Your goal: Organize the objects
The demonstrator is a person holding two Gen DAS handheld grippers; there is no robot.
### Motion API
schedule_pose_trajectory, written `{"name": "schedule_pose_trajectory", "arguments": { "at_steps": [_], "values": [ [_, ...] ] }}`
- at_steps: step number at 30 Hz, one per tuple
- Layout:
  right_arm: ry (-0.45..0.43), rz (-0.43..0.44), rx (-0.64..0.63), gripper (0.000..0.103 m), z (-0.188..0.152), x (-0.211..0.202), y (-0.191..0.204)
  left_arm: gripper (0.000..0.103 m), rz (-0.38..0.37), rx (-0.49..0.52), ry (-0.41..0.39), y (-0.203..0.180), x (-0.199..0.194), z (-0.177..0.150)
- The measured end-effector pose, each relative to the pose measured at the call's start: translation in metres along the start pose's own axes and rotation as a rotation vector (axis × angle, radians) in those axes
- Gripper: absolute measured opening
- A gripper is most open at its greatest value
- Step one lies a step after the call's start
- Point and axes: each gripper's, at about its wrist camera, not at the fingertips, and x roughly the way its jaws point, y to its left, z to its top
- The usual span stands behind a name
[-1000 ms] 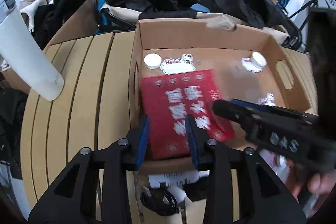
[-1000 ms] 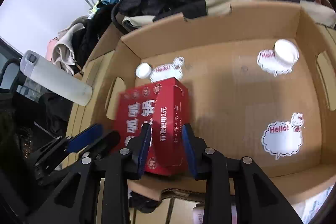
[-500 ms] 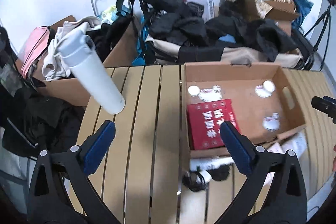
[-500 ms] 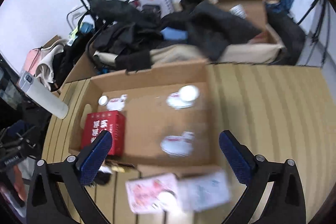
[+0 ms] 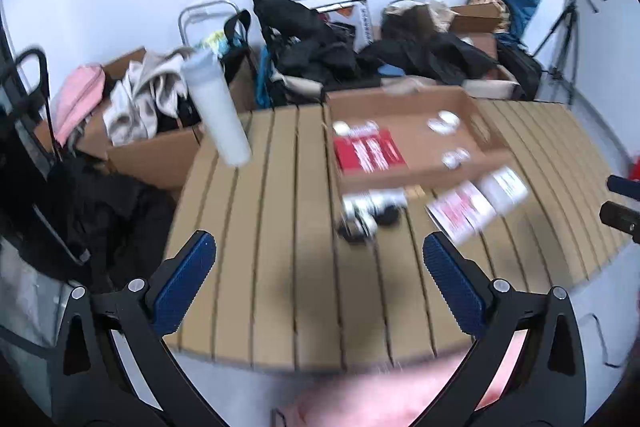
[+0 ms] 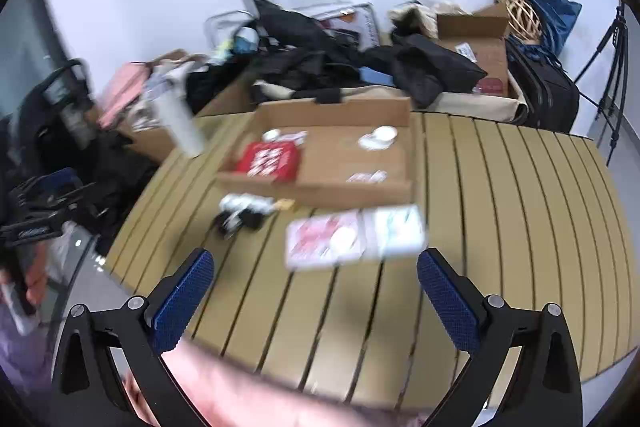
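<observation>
Red box [image 6: 269,160] flat in shallow cardboard tray [image 6: 320,183], slatted wooden table [image 6: 500,211], both grippers' jaws wide apart, empty.

- The left gripper [image 5: 320,285] has a matte black frame of angular struts with triangular cut-outs.
- Its two fingers carry flat blue pads [image 5: 182,285] with a fine dotted grip texture.
- Round silver screws [image 5: 136,284] sit at the finger joints, two on each side.
- The right gripper [image 6: 316,297] is built the same way: black frame, blue textured pads [image 6: 448,301], silver screws [image 6: 495,300].
- Seen from the right wrist camera, the left gripper's side bears small pale lettering, too blurred to read.
- A blurred pinkish garment [image 6: 256,397] fills the bottom edge of both views.
- A reddish, blurred hand [image 6: 34,277] shows at the left edge of the right wrist view.
</observation>
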Motion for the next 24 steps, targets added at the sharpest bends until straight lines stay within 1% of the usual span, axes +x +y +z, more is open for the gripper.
{"name": "schedule_pose_trajectory", "arguments": {
  "at_steps": [2,3,4,5,6,7,8,10,11,12,14,16,17,18,19,21,23,24],
  "values": [
    [-0.055,0.047,-0.011,0.103,-0.035,-0.024,0.012,0.103,-0.052,-0.017,-0.019,0.004,-0.016,-0.026],
    [-0.066,0.039,-0.009,0.103,-0.048,-0.029,0.015,0.103,-0.068,-0.023,-0.037,0.007,-0.023,-0.047],
    [-0.07,0.017,-0.008,0.103,-0.06,-0.032,0.018,0.103,-0.068,-0.032,-0.039,0.008,-0.025,-0.06],
    [-0.065,-0.028,0.004,0.103,-0.079,-0.033,0.022,0.103,-0.065,-0.057,-0.034,0.012,-0.026,-0.077],
    [-0.057,-0.039,0.007,0.103,-0.089,-0.032,0.025,0.103,-0.071,-0.085,-0.021,0.015,-0.026,-0.089],
    [-0.041,-0.021,0.008,0.103,-0.103,-0.03,0.029,0.103,-0.082,-0.109,-0.004,0.018,-0.026,-0.098],
    [-0.027,0.021,0.017,0.102,-0.113,-0.028,0.031,0.103,-0.097,-0.133,0.016,0.02,-0.025,-0.106],
    [-0.04,0.093,0.061,0.102,-0.129,-0.028,0.033,0.103,-0.118,-0.159,0.049,0.023,-0.021,-0.118],
    [-0.041,0.105,0.077,0.098,-0.134,-0.026,0.033,0.103,-0.111,-0.157,0.057,0.024,-0.019,-0.12],
    [-0.039,0.104,0.082,0.091,-0.136,-0.024,0.034,0.103,-0.092,-0.147,0.068,0.023,-0.015,-0.121],
    [-0.023,0.087,0.073,0.081,-0.138,-0.018,0.038,0.103,-0.071,-0.146,0.064,0.024,-0.013,-0.121],
    [-0.008,0.093,0.049,0.077,-0.139,-0.013,0.043,0.103,-0.081,-0.16,0.051,0.024,-0.013,-0.123],
    [-0.008,0.11,0.042,0.072,-0.139,-0.011,0.044,0.103,-0.089,-0.163,0.047,0.023,-0.011,-0.123],
    [0.0,0.12,0.037,0.063,-0.14,-0.008,0.046,0.103,-0.09,-0.163,0.046,0.023,-0.009,-0.126],
    [0.007,0.121,0.032,0.061,-0.142,-0.007,0.048,0.103,-0.088,-0.16,0.046,0.022,-0.006,-0.127],
    [0.012,0.101,0.016,0.06,-0.145,-0.001,0.051,0.103,-0.094,-0.157,0.047,0.021,0.003,-0.13],
    [0.006,0.071,0.001,0.06,-0.143,0.008,0.054,0.103,-0.12,-0.15,0.037,0.018,0.018,-0.126],
    [-0.003,0.06,-0.006,0.06,-0.137,0.018,0.055,0.103,-0.134,-0.143,0.019,0.018,0.026,-0.122]
  ]
}}
